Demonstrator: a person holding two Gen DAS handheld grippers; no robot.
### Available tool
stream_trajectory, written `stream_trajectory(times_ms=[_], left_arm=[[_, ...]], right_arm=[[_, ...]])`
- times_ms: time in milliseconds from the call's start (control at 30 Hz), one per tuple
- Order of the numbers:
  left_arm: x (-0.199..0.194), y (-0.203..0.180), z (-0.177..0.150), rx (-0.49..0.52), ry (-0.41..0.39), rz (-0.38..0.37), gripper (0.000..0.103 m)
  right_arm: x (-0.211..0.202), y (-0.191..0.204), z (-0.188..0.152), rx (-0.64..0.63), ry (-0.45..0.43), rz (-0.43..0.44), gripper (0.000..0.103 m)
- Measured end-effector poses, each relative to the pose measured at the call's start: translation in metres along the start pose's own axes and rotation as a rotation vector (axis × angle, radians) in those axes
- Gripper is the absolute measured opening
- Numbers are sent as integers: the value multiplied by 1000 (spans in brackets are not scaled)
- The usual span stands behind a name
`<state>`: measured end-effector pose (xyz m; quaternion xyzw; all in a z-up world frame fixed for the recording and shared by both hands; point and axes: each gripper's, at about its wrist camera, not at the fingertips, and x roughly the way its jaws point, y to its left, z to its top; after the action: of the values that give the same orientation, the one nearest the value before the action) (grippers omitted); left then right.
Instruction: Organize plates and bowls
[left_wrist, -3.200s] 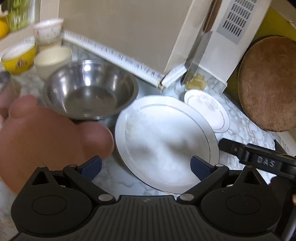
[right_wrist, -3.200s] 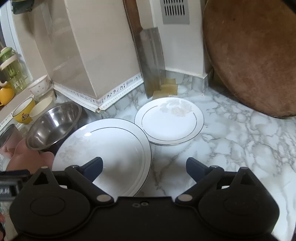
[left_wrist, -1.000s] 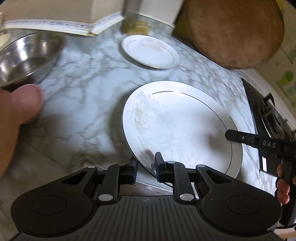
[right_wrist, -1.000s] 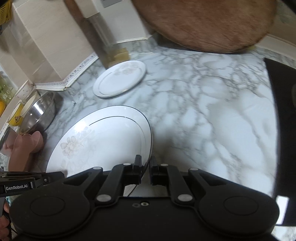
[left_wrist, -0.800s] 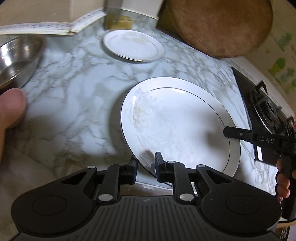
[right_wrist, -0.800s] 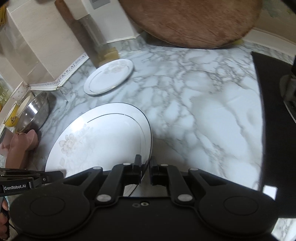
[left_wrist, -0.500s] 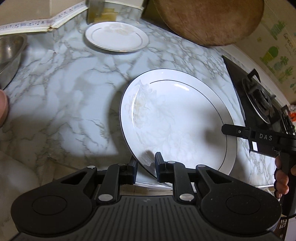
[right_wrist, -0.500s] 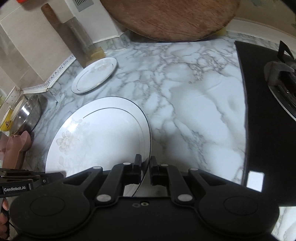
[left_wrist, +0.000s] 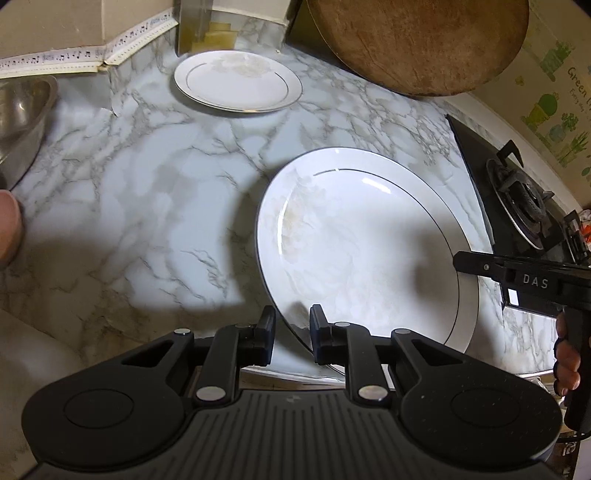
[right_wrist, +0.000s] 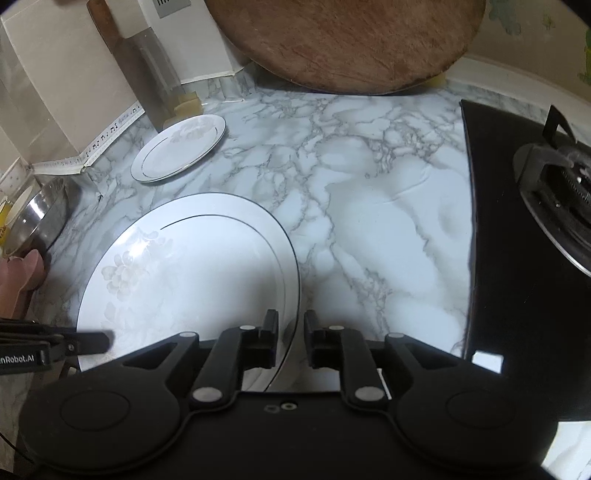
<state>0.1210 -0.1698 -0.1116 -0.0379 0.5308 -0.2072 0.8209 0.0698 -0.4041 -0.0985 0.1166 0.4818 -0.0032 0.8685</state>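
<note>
- The large plate (left_wrist: 365, 254), white with a thin dark ring and a faint flower print, lies on the marble counter (left_wrist: 122, 206) near its front edge, between the small plate (left_wrist: 238, 81) and the gas stove (left_wrist: 517, 192).
- The left tool (left_wrist: 291, 332) straddles the plate's near left rim; its pads sit close on either side of the rim and grip it, as far as the left wrist view shows.
- The right tool (right_wrist: 291, 339) straddles the plate's right rim (right_wrist: 293, 280); its jaws are opening, and small gaps show between the pads and the rim, so the plate is released on this side.
- The small plate (right_wrist: 179, 147) lies well apart, far back by the wall, just in front of a cleaver (right_wrist: 147, 85).
- A steel bowl (right_wrist: 44, 214) stands at the left edge of the counter.
- A round wooden board (right_wrist: 343, 40) leans against the back wall.
</note>
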Motion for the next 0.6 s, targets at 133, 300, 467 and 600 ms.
stream_trajectory(times_ms=[133, 300, 467, 600], left_arm=[[-4, 7, 0, -18, -5, -9, 19], [-13, 11, 1, 3, -36, 25, 20], [-26, 12, 1, 22, -83, 44, 20], [-38, 11, 5, 37, -130, 53, 23]], right_arm=[[-4, 1, 3, -17, -20, -30, 23], [-15, 7, 9, -43, -62, -45, 34], [-23, 18, 14, -79, -88, -46, 42], [-27, 26, 18, -89, -104, -37, 48]])
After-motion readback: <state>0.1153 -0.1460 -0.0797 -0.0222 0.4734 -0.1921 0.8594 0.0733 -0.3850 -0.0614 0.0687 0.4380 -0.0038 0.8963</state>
